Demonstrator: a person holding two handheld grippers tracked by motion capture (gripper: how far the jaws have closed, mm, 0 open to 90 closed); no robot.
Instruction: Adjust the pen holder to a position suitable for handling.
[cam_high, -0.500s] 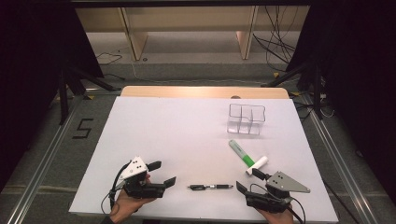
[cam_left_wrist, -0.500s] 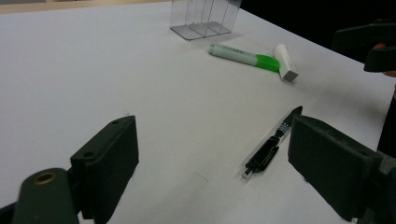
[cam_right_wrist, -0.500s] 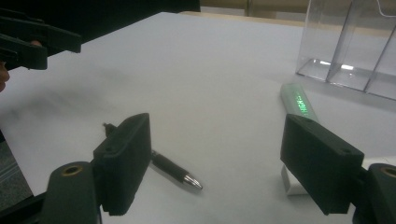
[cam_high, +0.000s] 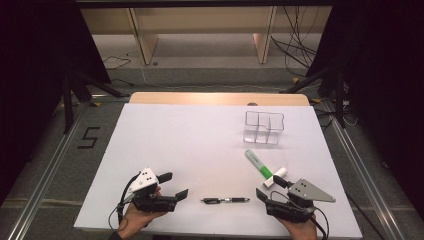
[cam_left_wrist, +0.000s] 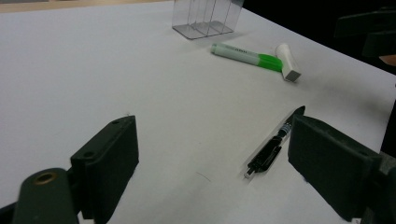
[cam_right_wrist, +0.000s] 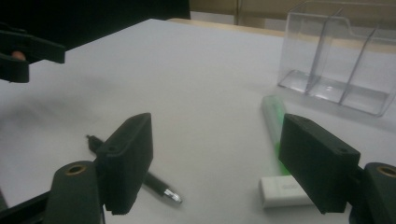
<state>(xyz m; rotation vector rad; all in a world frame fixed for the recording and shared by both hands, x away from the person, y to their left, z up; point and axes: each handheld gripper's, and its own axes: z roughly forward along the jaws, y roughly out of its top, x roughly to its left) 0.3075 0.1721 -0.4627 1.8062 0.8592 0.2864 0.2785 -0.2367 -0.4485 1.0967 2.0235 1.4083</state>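
Since half a second ago we see no change. Our left gripper (cam_high: 173, 185) and right gripper (cam_high: 269, 188) flank the black pen (cam_high: 226, 200), both wide open and empty. We count one pen, one green highlighter (cam_high: 258, 164), one white cap (cam_high: 276, 177) beyond the pen, one clear organizer (cam_high: 263, 127) farther off.
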